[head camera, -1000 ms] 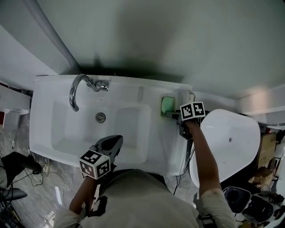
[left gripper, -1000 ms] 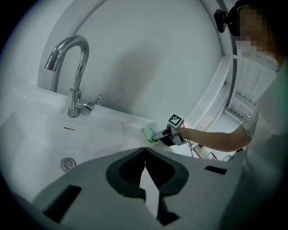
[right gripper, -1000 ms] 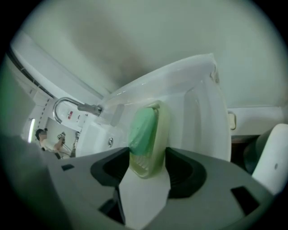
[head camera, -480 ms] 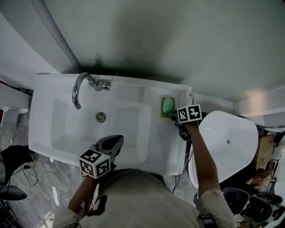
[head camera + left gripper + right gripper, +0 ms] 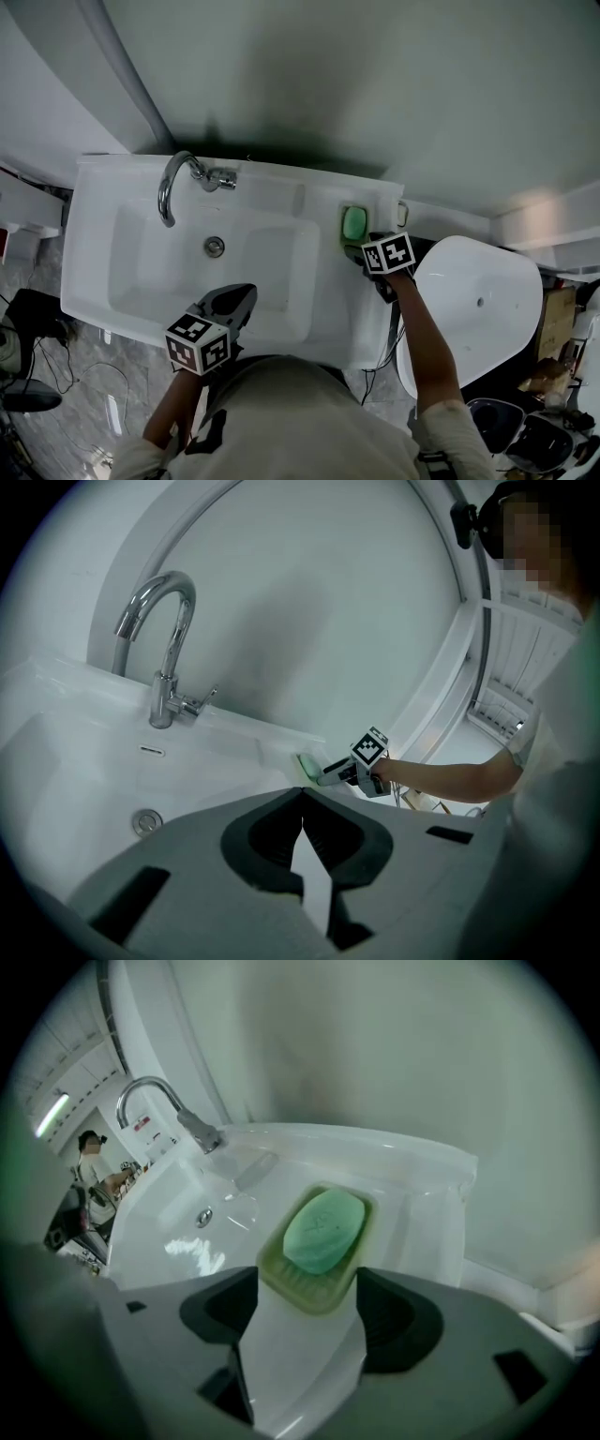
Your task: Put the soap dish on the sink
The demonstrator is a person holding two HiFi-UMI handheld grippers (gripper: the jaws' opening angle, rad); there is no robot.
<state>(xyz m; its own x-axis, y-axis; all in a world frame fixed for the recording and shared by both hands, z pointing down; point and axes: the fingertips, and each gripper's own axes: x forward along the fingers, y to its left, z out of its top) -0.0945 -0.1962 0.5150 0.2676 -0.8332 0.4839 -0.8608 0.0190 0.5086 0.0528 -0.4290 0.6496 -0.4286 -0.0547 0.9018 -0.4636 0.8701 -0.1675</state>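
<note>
A pale green soap dish (image 5: 353, 225) with a green bar of soap (image 5: 323, 1225) lies flat on the right ledge of the white sink (image 5: 103, 187). My right gripper (image 5: 357, 247) points steeply down at the dish's near end. Its jaws have just been opening and now stand wide on either side of the dish (image 5: 298, 1290) without pressing it. The left gripper view shows this gripper (image 5: 328, 773) beside the dish (image 5: 305, 764). My left gripper (image 5: 242, 298) hovers shut over the basin's front rim, with nothing between its jaws (image 5: 302, 803).
A chrome faucet (image 5: 178, 183) stands at the basin's back left, and a drain (image 5: 215, 247) sits in the bowl. A white rounded fixture (image 5: 478, 291) stands right of the sink. A grey wall rises behind, and cables and clutter lie on the floor at left.
My right gripper has rolled and drawn back a little toward me, and its jaws have spread off the dish, which rests on the ledge. The left gripper has stayed put.
</note>
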